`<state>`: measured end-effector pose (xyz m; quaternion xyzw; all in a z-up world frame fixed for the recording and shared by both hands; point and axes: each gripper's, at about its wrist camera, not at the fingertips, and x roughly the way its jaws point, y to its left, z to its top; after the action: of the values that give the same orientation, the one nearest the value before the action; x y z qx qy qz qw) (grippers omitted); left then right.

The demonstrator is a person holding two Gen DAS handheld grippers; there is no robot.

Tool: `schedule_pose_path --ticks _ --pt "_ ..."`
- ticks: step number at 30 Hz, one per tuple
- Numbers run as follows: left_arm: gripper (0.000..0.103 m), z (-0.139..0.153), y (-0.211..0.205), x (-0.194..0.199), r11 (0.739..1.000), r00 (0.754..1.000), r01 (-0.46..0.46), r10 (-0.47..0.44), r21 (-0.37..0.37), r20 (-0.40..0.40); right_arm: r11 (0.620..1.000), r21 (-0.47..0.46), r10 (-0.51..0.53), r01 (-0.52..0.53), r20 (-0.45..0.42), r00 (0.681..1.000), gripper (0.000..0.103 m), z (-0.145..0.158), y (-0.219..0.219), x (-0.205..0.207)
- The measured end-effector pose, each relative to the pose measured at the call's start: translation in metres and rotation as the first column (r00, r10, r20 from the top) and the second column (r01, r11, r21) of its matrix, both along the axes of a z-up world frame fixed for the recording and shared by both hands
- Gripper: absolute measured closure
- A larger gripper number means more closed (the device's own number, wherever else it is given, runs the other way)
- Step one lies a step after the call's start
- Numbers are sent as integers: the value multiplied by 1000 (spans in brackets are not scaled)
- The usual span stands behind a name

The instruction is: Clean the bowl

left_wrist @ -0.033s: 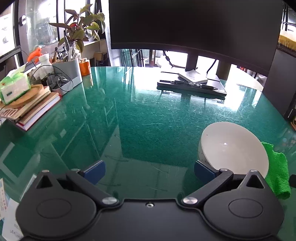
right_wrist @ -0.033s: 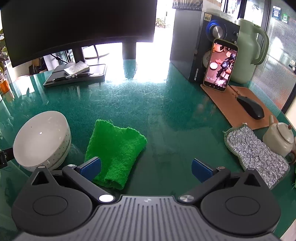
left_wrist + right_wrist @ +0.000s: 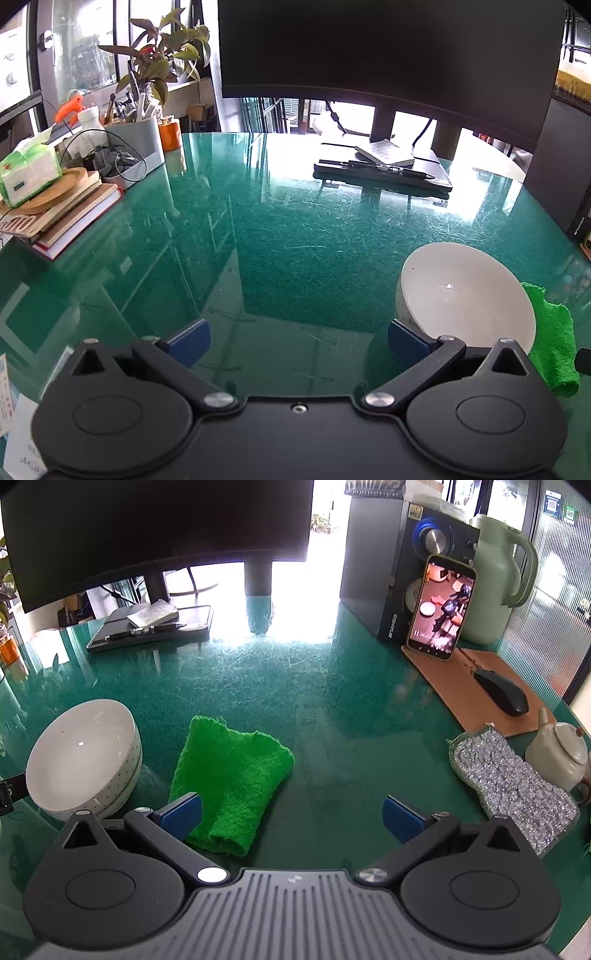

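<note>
Strong backlight from windows, blown-out glare on glass table point(image 3: 280, 653) (monitor point(image 3: 388, 48) silhouetted); fisheye-bent edges.

Worktop point(image 3: 332, 686) – glossy, scratched green glass; bowl point(image 3: 81, 757) left of jaws – smooth glazed ceramic; cloth point(image 3: 229, 775) – fuzzy, matt.

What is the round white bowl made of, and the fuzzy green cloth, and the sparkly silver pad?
The round white bowl looks like glazed ceramic: smooth, with a bright glint of light inside, though it could be hard plastic. The fuzzy green cloth seems a soft woven fabric, with fluffy, frayed edges. The sparkly silver pad looks like a sponge wrapped in shiny metallic mesh, glittering all over.
</note>
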<state>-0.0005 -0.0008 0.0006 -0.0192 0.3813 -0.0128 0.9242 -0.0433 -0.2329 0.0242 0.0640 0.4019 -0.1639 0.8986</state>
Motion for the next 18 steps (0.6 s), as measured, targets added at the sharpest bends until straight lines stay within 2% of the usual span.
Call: schedule_pose_path --ticks 5,11,18 --pt "0 2 -3 -2 999 1000 20 -21 32 14 1000 -29 3 -3 0 1000 0 -3 -2 -3" --pt "0 1 -13 -6 997 1000 19 -20 79 11 1000 -15 3 -3 0 1000 0 2 -3 -3" --pt "0 6 -12 -13 995 1000 -8 6 97 13 999 6 46 -46 -2 999 0 6 -2 -2"
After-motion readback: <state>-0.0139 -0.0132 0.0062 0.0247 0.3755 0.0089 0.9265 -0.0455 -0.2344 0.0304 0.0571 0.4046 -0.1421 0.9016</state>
